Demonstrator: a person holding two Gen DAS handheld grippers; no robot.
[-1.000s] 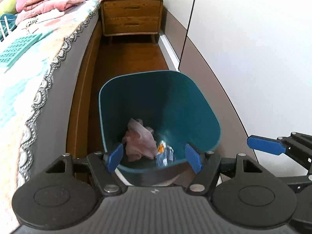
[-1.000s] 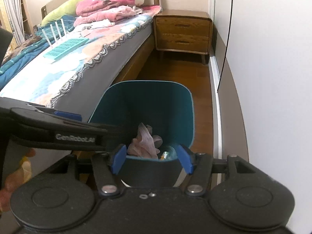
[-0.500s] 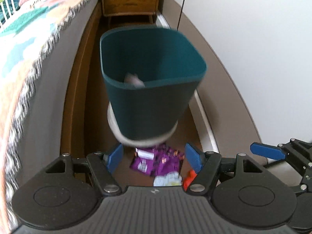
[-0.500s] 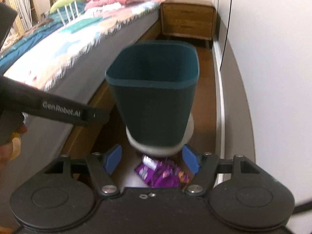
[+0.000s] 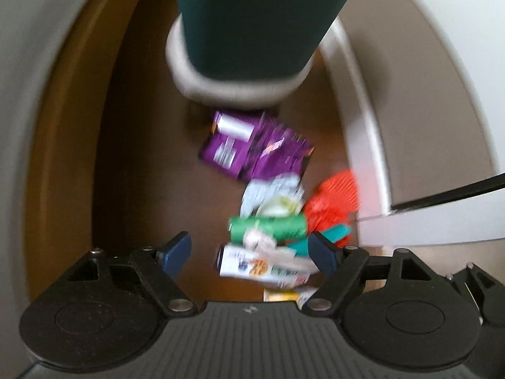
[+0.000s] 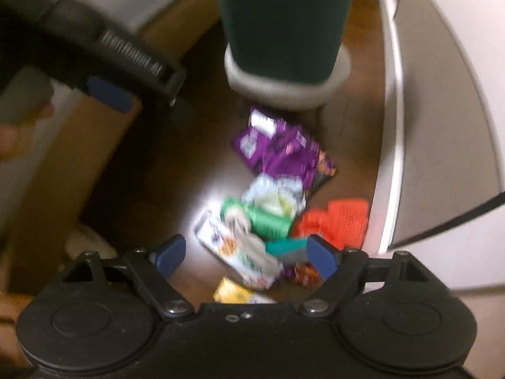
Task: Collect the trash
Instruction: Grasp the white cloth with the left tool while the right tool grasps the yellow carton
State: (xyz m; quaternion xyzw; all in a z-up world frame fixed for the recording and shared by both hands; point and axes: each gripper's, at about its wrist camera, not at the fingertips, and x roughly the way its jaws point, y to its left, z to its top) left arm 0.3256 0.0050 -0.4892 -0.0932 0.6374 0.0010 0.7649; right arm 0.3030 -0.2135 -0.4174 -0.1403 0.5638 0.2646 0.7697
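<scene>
A dark teal trash bin (image 5: 252,19) with a grey base stands on the wooden floor; it also shows in the right wrist view (image 6: 284,22). In front of it lies a pile of trash: a purple wrapper (image 5: 255,145) (image 6: 284,154), a white crumpled wrapper (image 5: 271,195), a green packet (image 5: 268,227) (image 6: 268,221), an orange net piece (image 5: 334,202) (image 6: 334,221) and a white carton (image 5: 252,265) (image 6: 233,249). My left gripper (image 5: 251,252) is open above the pile and empty; it also appears in the right wrist view (image 6: 110,94). My right gripper (image 6: 244,252) is open and empty over the carton.
The bed frame (image 5: 56,126) runs along the left. A white wardrobe door (image 5: 442,126) and its sill (image 5: 363,145) run along the right. A yellow packet (image 6: 233,293) lies nearest to me. The views are blurred.
Both grippers have tilted and dropped from looking into the bin down to the floor in front of it. The trash pile has come into view beneath the open jaws.
</scene>
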